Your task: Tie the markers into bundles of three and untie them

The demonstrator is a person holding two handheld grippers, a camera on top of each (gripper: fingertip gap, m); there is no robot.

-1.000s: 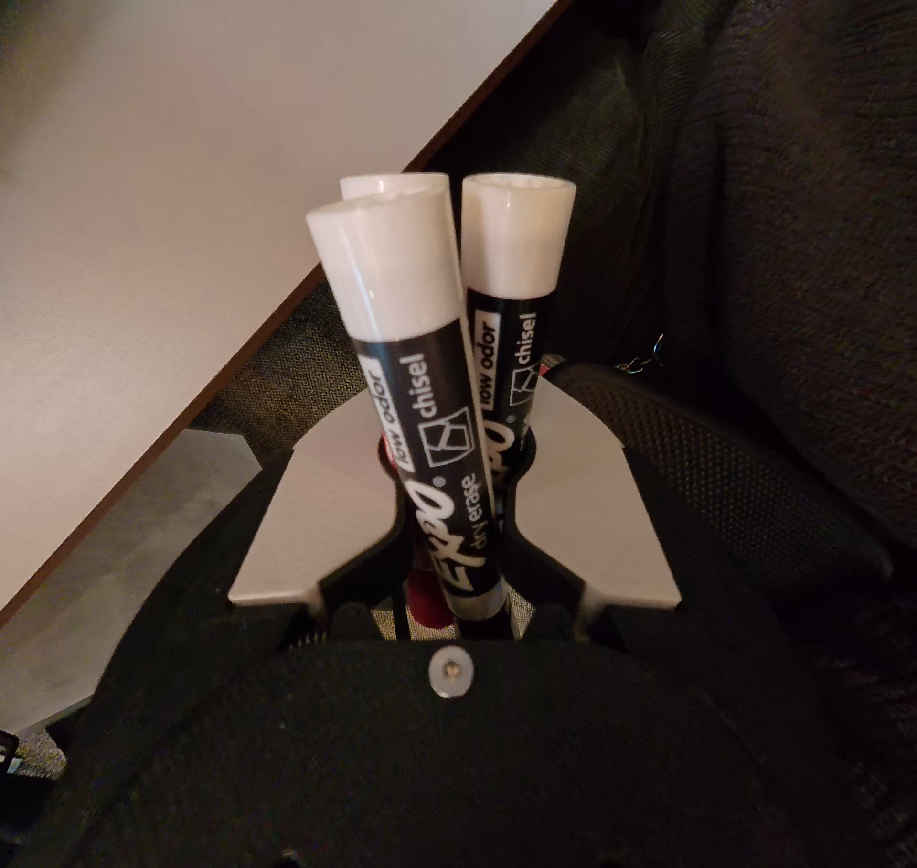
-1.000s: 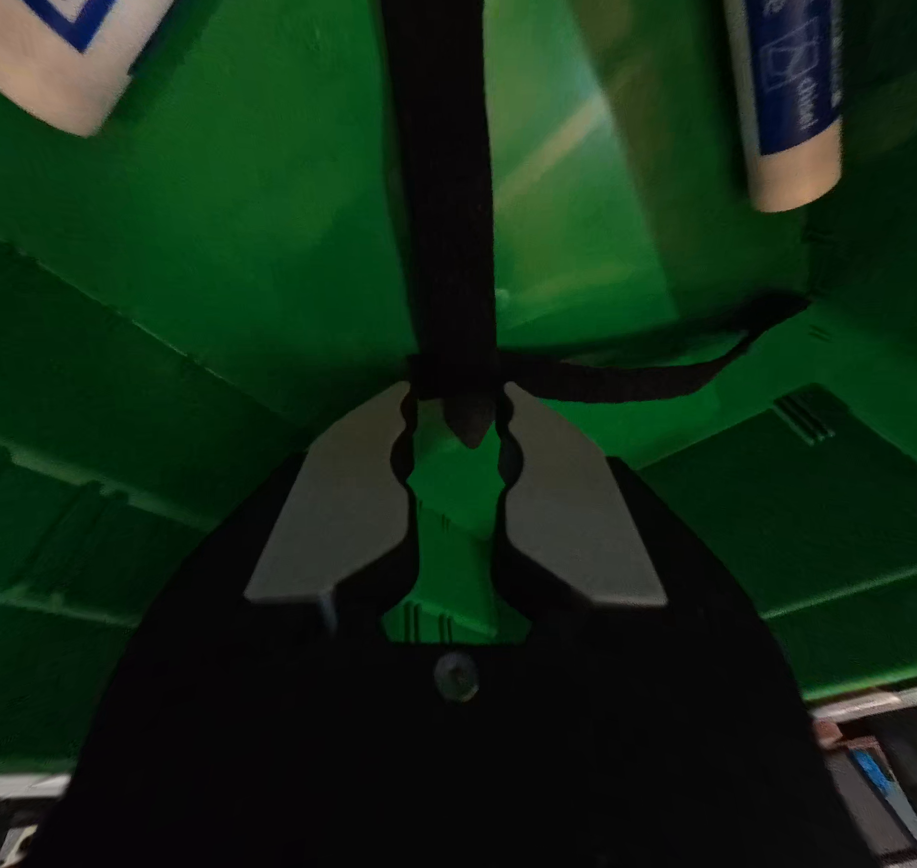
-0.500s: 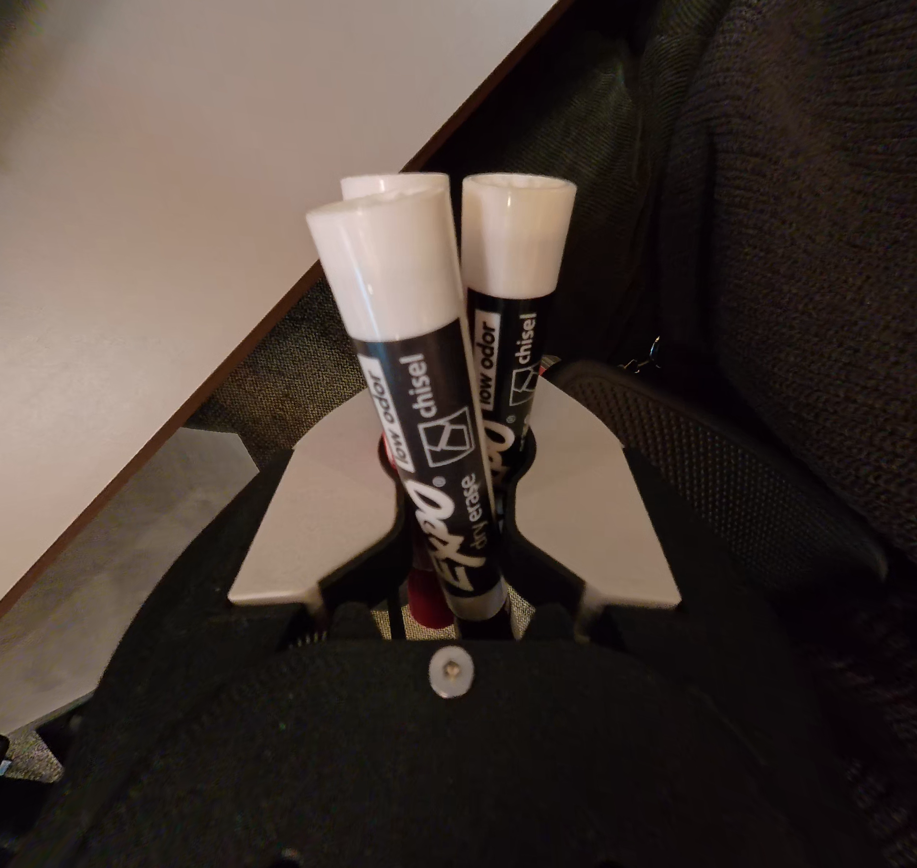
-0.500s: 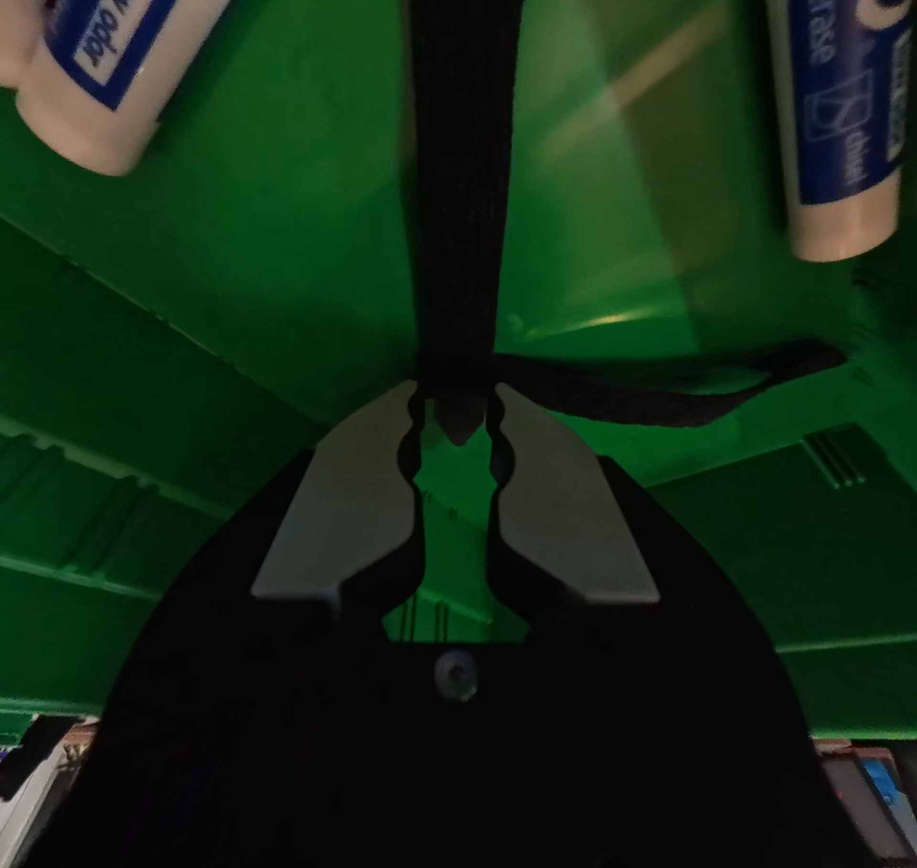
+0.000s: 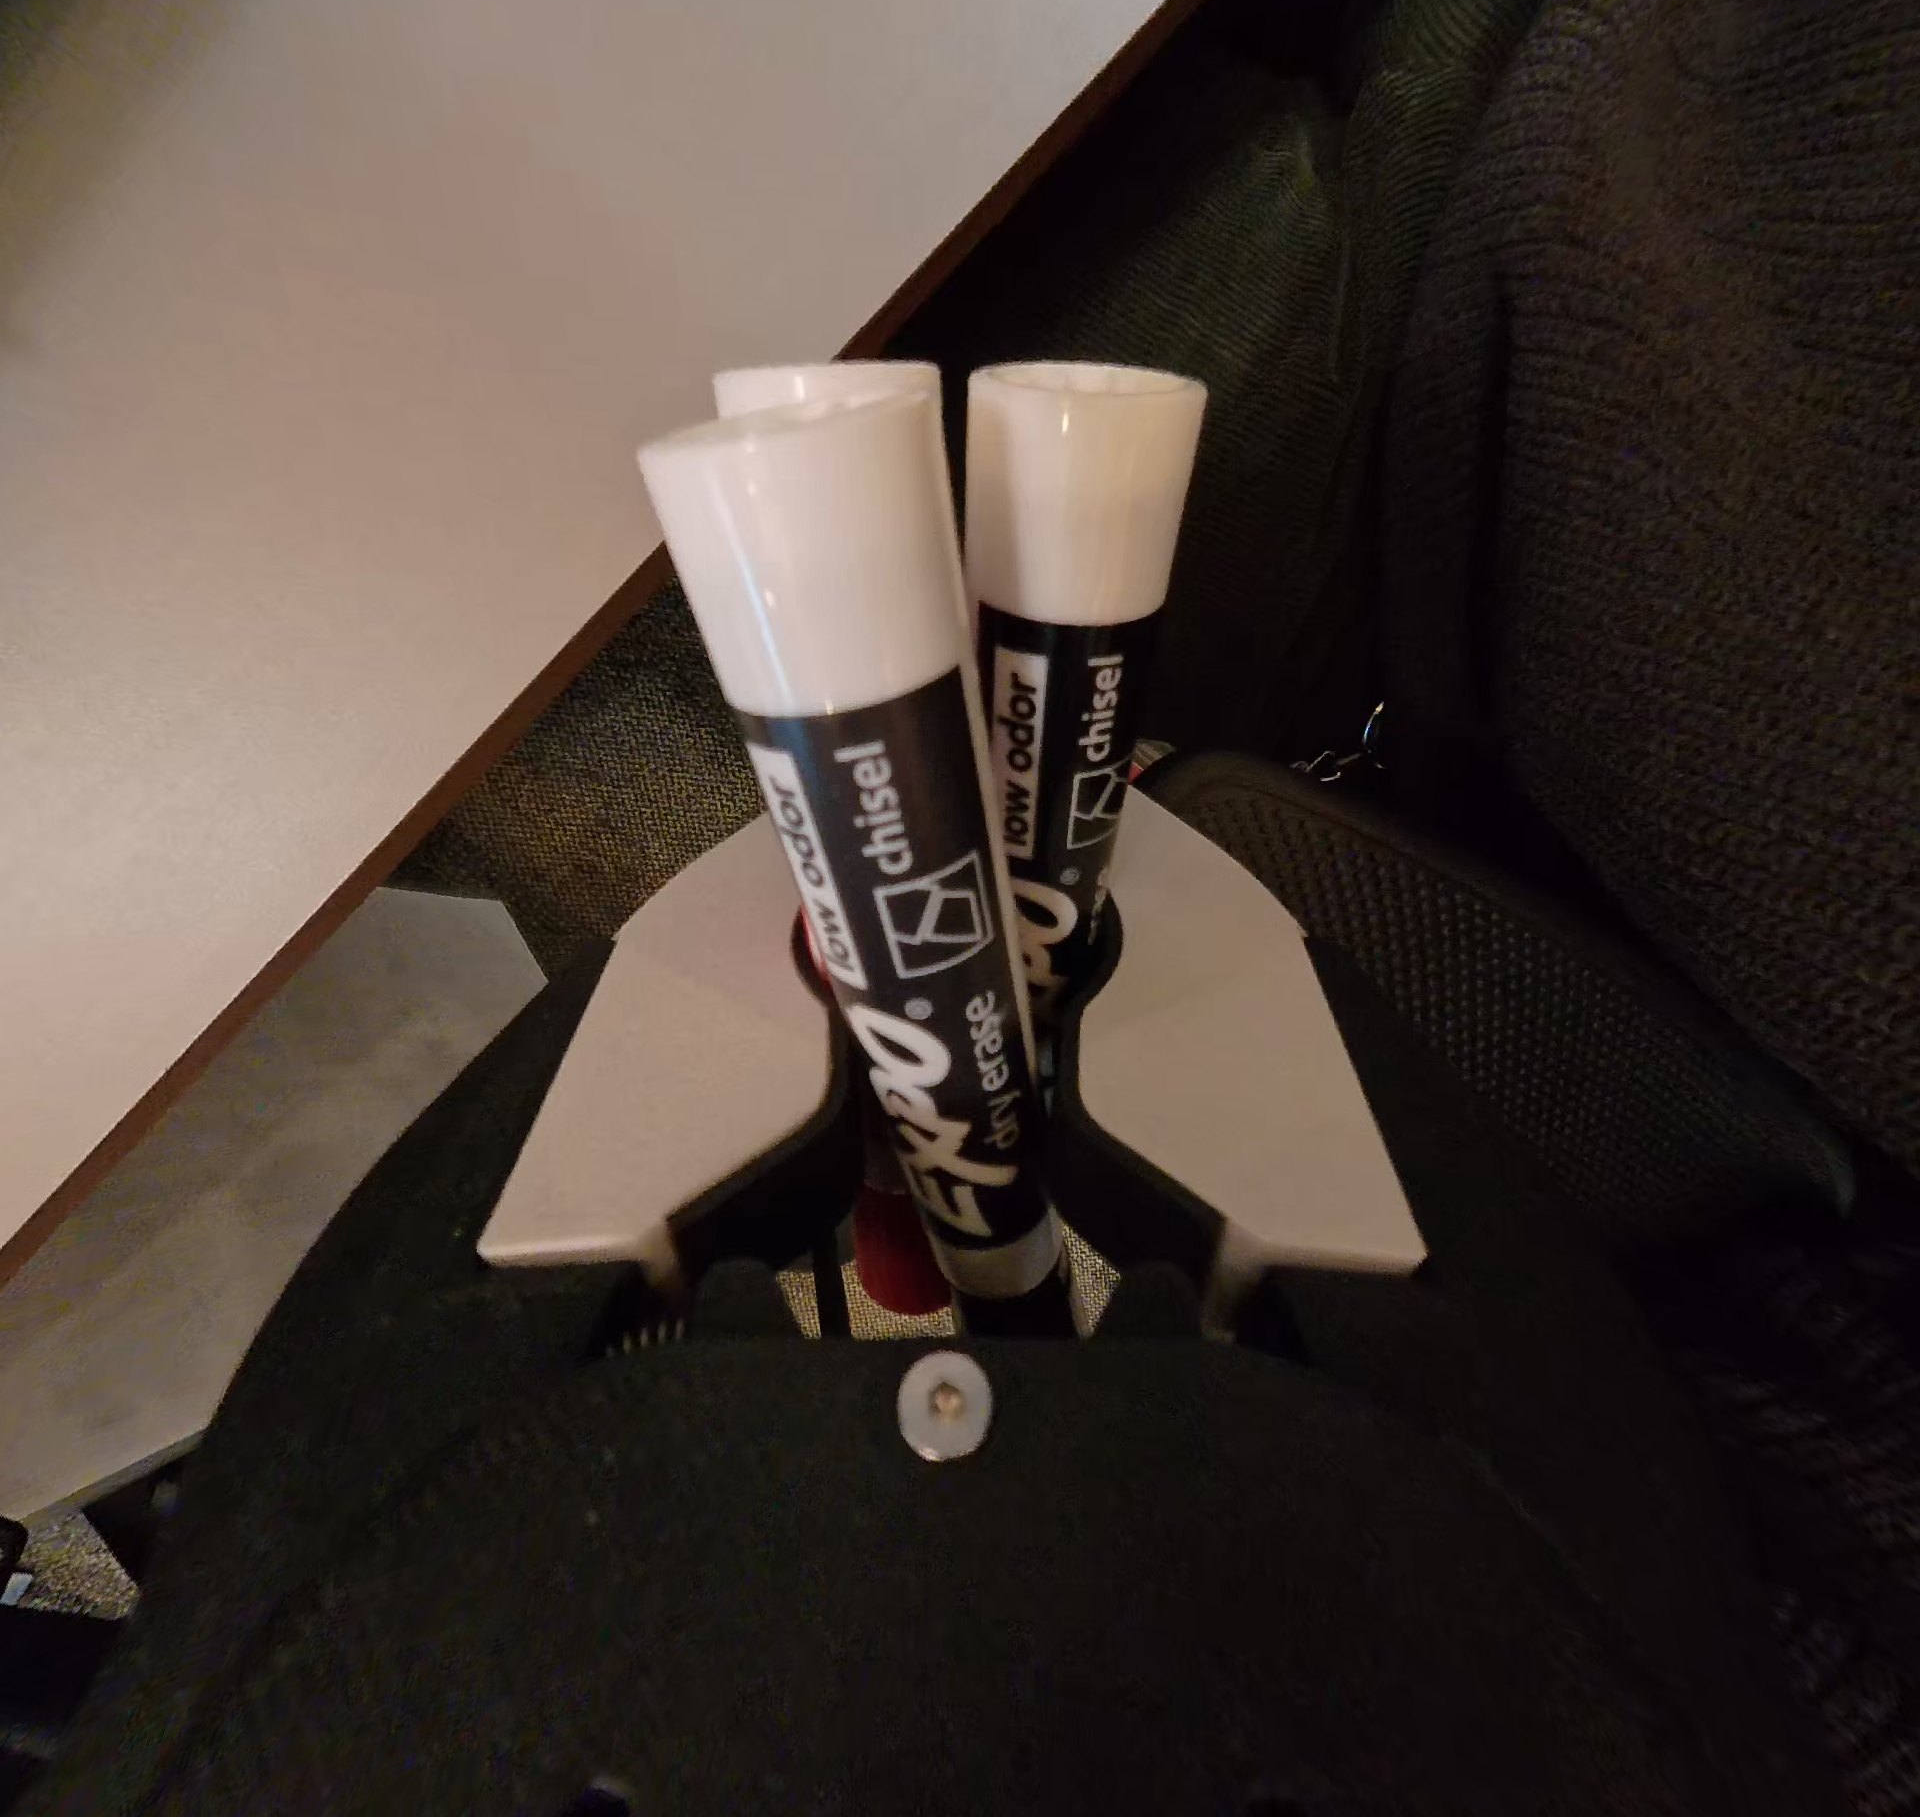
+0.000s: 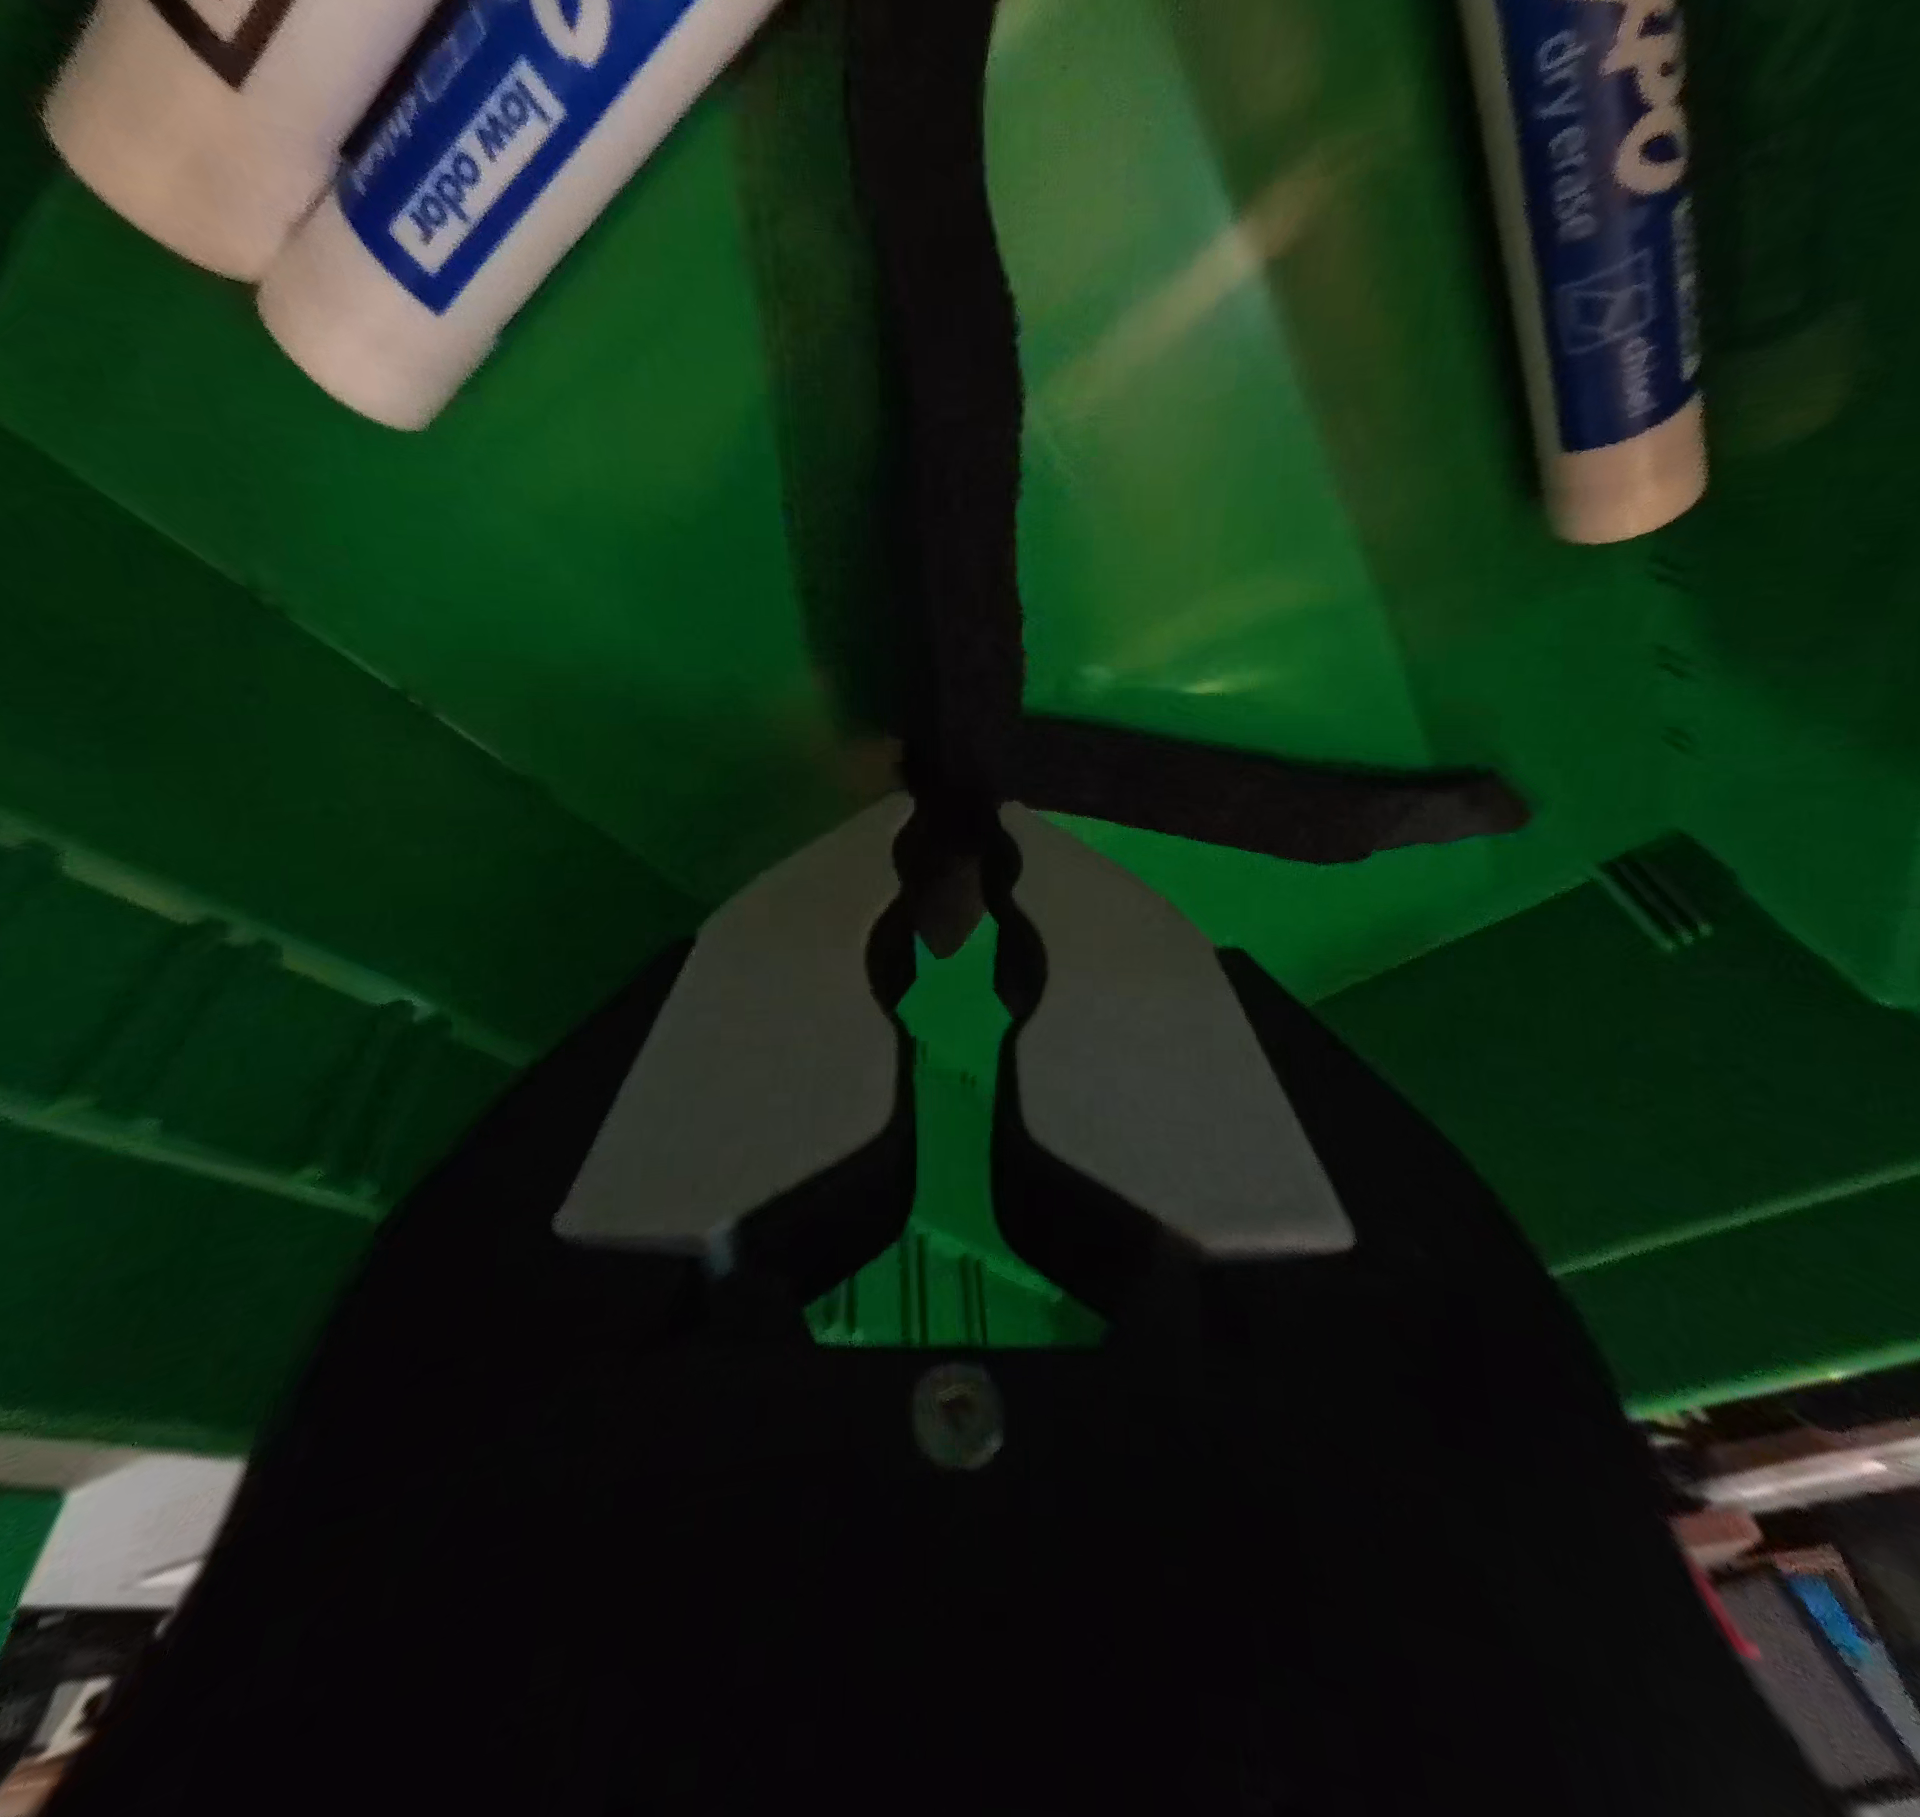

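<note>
Ok so, biggest first: the right wrist view is filled by a green plastic bin (image 6: 520,728), seen from inside, walls all around. Compared w/ a sec ago its contents are seen closer and lower in frame, so the right gripper (image 6: 951,874) has been pushed further in. Its jaws are also pinched tighter now, clamped on a black strap (image 6: 935,417) that runs up the middle, w/ one loose end sticking off to the right.

In the left wrist view basically nothing is changed. A white table (image 5: 364,313) is seen top left, dark knit fabric (image 5: 1662,417) on the right, and a black mesh chair part (image 5: 1507,988) just beside the fingers.

Smaller stuff: the left gripper (image 5: 956,946) is closed around a marker bundle (image 5: 831,604), three white-ended, black-labelled markers pointing away from the cam, plus smth red (image 5: 894,1258) low between the fingers; can't be told what exactly.

In the bin, two blue-labelled markers (image 6: 499,105) are lying either side of the strap, apart from it, and a dark-labelled one (image 6: 177,53) is touching the left one. The view is blurred.
</note>
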